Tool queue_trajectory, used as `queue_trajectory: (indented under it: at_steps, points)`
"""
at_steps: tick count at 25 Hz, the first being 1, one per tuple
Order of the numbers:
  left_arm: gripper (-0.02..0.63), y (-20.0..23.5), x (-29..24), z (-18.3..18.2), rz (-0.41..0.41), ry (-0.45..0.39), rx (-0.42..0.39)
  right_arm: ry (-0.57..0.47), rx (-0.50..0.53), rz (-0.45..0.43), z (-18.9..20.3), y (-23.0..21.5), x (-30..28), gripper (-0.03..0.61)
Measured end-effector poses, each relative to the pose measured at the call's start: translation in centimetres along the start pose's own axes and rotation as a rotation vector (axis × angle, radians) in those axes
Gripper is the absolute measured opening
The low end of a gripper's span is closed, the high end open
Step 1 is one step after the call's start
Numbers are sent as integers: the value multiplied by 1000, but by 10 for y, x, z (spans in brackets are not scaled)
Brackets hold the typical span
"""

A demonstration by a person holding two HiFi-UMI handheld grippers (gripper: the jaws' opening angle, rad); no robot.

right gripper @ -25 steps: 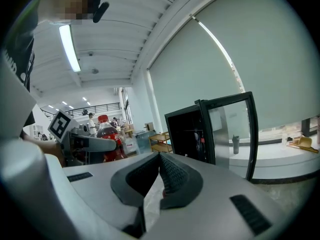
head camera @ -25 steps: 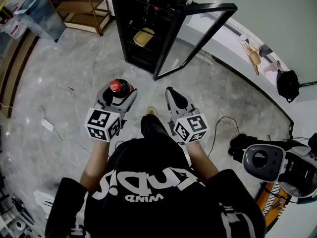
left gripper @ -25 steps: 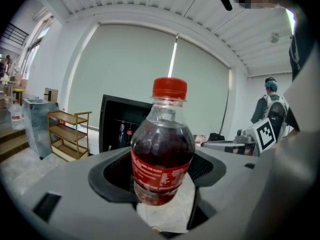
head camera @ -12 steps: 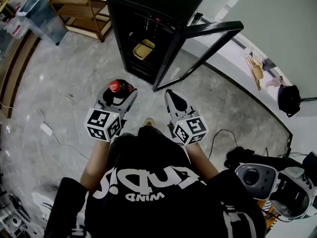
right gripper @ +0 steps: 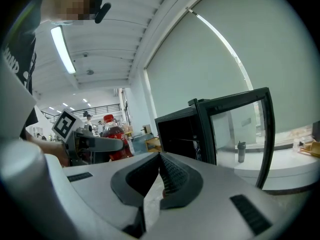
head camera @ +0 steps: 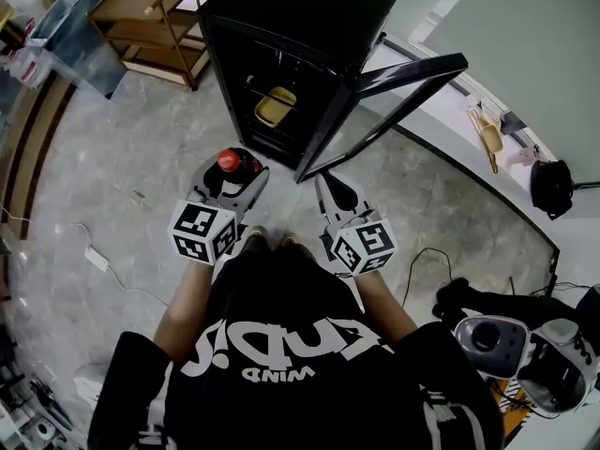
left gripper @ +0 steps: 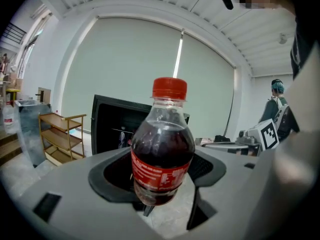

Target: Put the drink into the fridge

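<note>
A cola bottle (left gripper: 162, 149) with a red cap (head camera: 227, 159) and red label stands upright between the jaws of my left gripper (head camera: 236, 174), which is shut on it. The bottle also shows in the right gripper view (right gripper: 113, 134), held at the left. My right gripper (head camera: 336, 193) is beside it, shut with nothing between its jaws (right gripper: 160, 171). A black fridge (head camera: 300, 26) stands just ahead on the floor, its glass door (head camera: 394, 92) swung open to the right. On a wire shelf inside lies a yellow item (head camera: 275, 107).
A wooden shelf unit (head camera: 155, 22) stands left of the fridge. A cable and white plug (head camera: 97, 258) lie on the grey floor at the left. A white counter (head camera: 478, 157) curves along the right, with machines (head camera: 511, 350) at the lower right.
The person has walked forward: the fridge is nearer and lower in the head view. Both grippers keep their pose, the left still holding the bottle.
</note>
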State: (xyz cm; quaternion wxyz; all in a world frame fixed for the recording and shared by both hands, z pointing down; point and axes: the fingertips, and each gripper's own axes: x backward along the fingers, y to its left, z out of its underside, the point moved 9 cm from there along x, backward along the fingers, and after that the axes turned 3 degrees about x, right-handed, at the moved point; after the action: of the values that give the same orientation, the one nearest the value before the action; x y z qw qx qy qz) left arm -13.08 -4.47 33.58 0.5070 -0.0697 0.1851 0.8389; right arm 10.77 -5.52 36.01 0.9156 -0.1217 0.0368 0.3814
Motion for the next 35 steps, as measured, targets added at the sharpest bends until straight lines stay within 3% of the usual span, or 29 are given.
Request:
queue_trajectory:
  at_steps: [9,23,35]
  points:
    - [318,43,-12,0,102,33,-23,-21,-47,79,14,20,-27,17]
    - [318,61,-29,15,102,45,8,-31,-10,121,20,11,-29,17]
    - [318,74,-71,65,148,38,-39,-103,17,101,66,2,-46,17]
